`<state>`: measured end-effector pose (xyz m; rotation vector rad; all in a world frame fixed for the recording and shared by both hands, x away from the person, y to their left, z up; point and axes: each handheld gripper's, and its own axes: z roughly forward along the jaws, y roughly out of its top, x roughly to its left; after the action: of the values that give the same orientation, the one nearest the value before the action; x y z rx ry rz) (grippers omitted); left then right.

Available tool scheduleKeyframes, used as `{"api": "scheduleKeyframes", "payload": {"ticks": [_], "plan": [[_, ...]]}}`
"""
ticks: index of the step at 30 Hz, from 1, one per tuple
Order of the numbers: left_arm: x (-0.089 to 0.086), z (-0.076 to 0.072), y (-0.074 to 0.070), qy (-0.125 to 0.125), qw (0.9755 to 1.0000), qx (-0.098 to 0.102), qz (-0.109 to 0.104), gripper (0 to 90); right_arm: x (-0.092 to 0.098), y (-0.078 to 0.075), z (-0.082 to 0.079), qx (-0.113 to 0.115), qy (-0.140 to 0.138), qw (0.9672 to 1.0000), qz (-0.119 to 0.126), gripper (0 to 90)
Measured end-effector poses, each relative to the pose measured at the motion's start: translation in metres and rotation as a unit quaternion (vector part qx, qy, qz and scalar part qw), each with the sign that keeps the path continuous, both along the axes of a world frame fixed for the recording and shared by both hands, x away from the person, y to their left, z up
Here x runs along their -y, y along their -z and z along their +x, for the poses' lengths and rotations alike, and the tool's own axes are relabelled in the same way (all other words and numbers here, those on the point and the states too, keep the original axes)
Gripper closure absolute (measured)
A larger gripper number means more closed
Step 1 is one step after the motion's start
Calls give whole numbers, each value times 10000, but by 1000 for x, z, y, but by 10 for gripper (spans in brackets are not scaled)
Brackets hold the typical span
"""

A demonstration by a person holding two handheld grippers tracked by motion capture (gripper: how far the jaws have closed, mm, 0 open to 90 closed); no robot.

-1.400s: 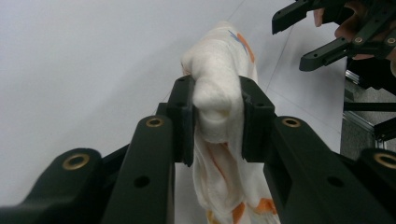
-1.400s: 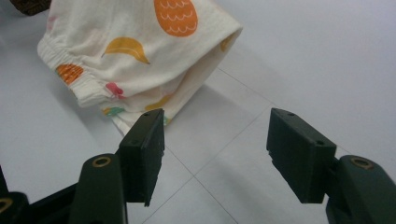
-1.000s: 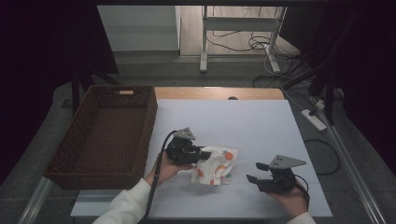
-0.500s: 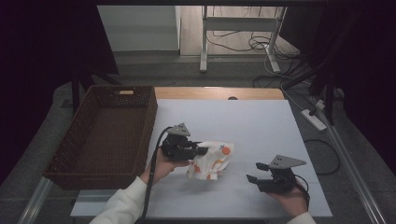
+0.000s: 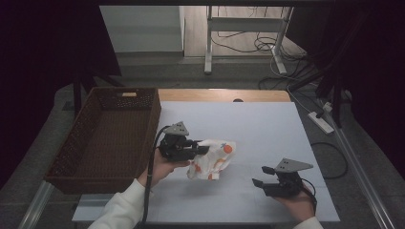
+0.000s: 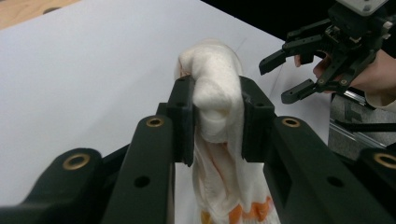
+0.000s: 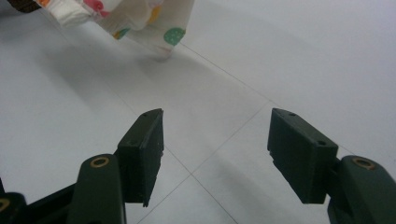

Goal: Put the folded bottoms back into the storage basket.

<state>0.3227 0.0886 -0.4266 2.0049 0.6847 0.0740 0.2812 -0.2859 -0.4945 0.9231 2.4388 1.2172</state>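
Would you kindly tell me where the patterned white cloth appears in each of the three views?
High view: the patterned white cloth hangs at centre, from the left gripper, right of the wicker basket.
Left gripper view: centre, pinched between the jaws.
Right gripper view: top left, its dotted edge above the table.
Shared landmark: the white table surface, with its thin seam lines.
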Motion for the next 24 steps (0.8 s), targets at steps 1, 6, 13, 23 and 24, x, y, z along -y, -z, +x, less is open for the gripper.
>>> {"api": "scheduleKeyframes", "payload": {"ticks": [1,6,13,23,24], "plan": [[-1,0,-1,-9,10000,4,-7,705,0,0,0,-6,2,10000,-3,366],[-6,0,-4,-60,10000,29,-59,705,0,0,0,-2,5,10000,-4,366],[-14,0,-10,-112,9998,93,-135,705,0,0,0,0,9,10000,-1,365],[-22,0,-16,-186,9995,160,-222,705,0,0,0,4,14,10000,2,365],[-23,0,-17,-192,9994,172,-230,705,1,0,0,5,14,10000,3,365]]}}
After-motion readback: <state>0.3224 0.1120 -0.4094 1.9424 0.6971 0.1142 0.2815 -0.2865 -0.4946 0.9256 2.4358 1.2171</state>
